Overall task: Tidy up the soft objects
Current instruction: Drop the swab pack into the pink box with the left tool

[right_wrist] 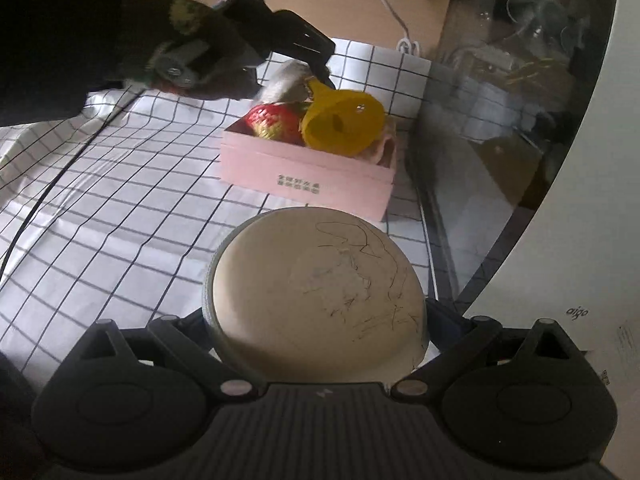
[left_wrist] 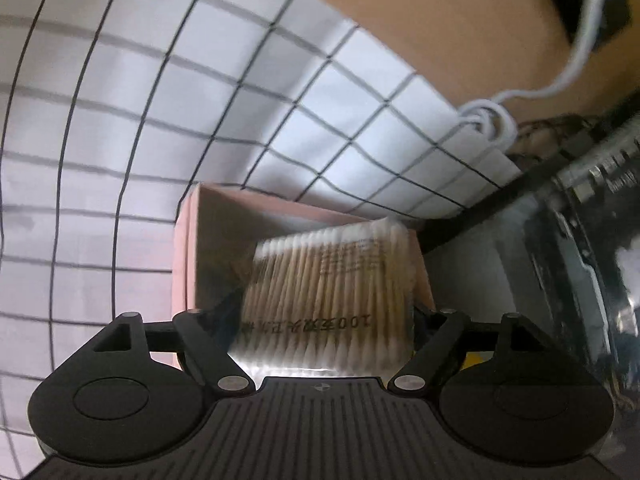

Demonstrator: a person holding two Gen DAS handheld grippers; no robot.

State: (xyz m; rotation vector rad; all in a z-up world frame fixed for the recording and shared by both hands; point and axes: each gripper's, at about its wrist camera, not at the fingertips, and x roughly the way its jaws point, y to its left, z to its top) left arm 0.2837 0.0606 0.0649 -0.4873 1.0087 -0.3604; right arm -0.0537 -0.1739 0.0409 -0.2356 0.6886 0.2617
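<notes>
Round pad point(right_wrist: 316, 292) clamped flat-face-up in the right tongs point(right_wrist: 320, 332), pink box point(right_wrist: 308, 176) ahead holding a yellow funnel point(right_wrist: 344, 126) mouth-forward; left tongs point(left_wrist: 326, 316) grip a swab pack point(left_wrist: 328, 288), sticks running away from them, above the box point(left_wrist: 188, 248) on checked cloth point(left_wrist: 120, 120).

Home desk: checked cloth point(right_wrist: 120, 200), computer case point(right_wrist: 560, 240), cable point(left_wrist: 576, 60).

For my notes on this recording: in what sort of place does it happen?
Probably a home or office desk. A white cloth with a black grid covers a brown tabletop, a white cable lies there, and a pink cardboard box holds small household things.
</notes>
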